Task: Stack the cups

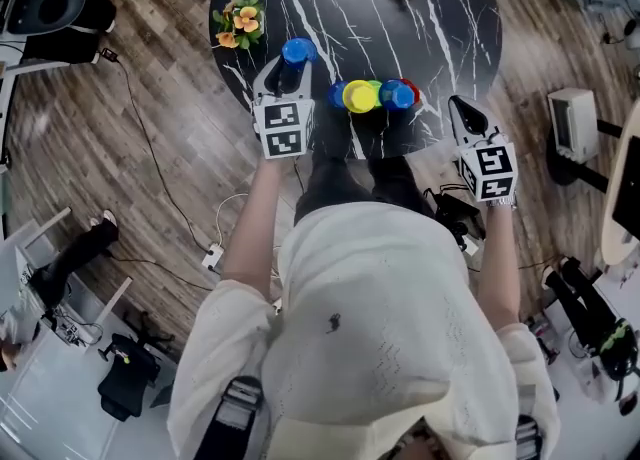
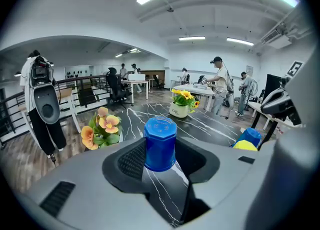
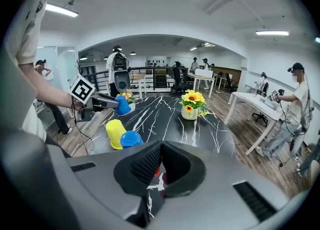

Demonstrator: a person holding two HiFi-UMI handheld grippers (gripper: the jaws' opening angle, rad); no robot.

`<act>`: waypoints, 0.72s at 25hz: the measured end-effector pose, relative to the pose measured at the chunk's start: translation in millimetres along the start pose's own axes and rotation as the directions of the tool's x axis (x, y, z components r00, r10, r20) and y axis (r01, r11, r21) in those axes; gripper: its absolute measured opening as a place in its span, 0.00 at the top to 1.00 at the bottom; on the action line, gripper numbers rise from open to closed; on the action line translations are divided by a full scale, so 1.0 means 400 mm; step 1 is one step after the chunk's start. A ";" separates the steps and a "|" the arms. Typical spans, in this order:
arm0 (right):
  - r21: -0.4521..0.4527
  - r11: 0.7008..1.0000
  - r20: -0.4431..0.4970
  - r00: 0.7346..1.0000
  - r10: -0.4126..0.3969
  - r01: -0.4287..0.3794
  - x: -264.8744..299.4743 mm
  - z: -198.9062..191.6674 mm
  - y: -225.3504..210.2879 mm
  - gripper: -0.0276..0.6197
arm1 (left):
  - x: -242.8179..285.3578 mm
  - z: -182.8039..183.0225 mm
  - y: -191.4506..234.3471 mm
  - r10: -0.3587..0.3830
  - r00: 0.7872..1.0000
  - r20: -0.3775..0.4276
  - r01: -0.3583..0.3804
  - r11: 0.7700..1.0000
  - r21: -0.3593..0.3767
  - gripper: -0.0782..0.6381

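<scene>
Starting from the left, the left gripper (image 1: 287, 73) is seen closed on a blue cup (image 2: 160, 143). The cup is turned upside down and is held by its sides between the two pads, with the jaws kept rather wide by its body. It seems to be held a little above the table (image 1: 430, 18), not resting on it.

Just to the right of this gripper, a group of other cups (image 1: 372, 96) is standing near the table edge. A yellow cup (image 1: 360, 96) is in the middle of it, and a second blue one (image 1: 398, 95) is beside that.

Further right, the right gripper (image 1: 458, 110) is kept off the table. Its jaws are pressed together and nothing is held in them. Only a bit of a red cup (image 3: 157, 170) is seen beyond them.

The step in hand is judged to be the carrying of the gripped cup to the group. For the next move, the cup should be brought over one standing cup, centred and kept level. It should then be lowered until it is seated, and only after that should the jaws be opened.
</scene>
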State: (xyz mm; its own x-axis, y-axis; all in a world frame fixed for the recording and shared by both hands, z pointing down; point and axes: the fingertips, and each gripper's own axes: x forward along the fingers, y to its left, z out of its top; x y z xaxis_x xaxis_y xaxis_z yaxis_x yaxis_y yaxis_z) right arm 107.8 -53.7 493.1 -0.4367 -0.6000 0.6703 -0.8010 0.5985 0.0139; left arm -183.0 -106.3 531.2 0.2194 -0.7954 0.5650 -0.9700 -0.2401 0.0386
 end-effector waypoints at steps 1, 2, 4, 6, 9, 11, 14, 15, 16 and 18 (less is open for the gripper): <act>-0.004 1.000 0.004 1.000 0.006 -0.006 -0.002 0.001 0.007 0.94 | -0.017 0.012 -0.007 -0.004 1.000 0.004 0.004 1.000 0.007 0.61; -0.009 1.000 0.008 1.000 0.012 -0.012 -0.004 0.002 0.013 0.94 | -0.035 0.025 -0.017 -0.010 1.000 0.005 0.010 1.000 0.018 0.61; -0.023 0.999 0.020 1.000 0.022 -0.022 -0.009 0.006 0.023 0.94 | -0.070 0.054 -0.045 -0.032 0.999 0.006 0.031 0.999 0.042 0.61; -0.034 0.999 0.034 0.999 0.032 -0.031 -0.015 0.011 0.029 0.94 | -0.108 0.086 -0.079 -0.059 0.998 0.016 0.058 0.997 0.052 0.61; -0.047 0.998 0.052 0.998 0.043 -0.040 -0.032 0.019 0.028 0.94 | -0.158 0.125 -0.139 -0.091 0.995 0.032 0.089 0.994 0.064 0.61; -0.052 0.998 0.069 0.997 0.047 -0.044 -0.047 0.026 0.026 0.94 | -0.182 0.140 -0.183 -0.114 0.993 0.037 0.111 0.991 0.075 0.61; -0.057 0.997 0.089 0.995 0.048 -0.043 -0.066 0.032 0.020 0.94 | -0.201 0.147 -0.246 -0.147 0.989 0.034 0.143 0.985 0.098 0.61; -0.058 0.997 0.093 0.995 0.048 -0.042 -0.072 0.032 0.017 0.94 | -0.204 0.146 -0.266 -0.158 0.987 0.030 0.154 0.982 0.107 0.61; -0.059 0.997 0.096 0.994 0.046 -0.041 -0.079 0.031 0.014 0.94 | -0.207 0.143 -0.286 -0.168 0.985 0.026 0.164 0.980 0.117 0.61; -0.060 0.997 0.100 0.994 0.045 -0.039 -0.091 0.029 0.010 0.94 | -0.211 0.137 -0.322 -0.187 0.982 0.016 0.183 0.974 0.136 0.61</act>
State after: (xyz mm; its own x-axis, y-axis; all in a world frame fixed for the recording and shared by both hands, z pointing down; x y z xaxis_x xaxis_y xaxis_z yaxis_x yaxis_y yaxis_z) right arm 115.7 -35.5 460.0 -0.5109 -0.6227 0.5927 -0.7576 0.6519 0.0319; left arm -70.9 -38.9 433.4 0.3986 -0.7454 0.5343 -0.8900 -0.4551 0.0290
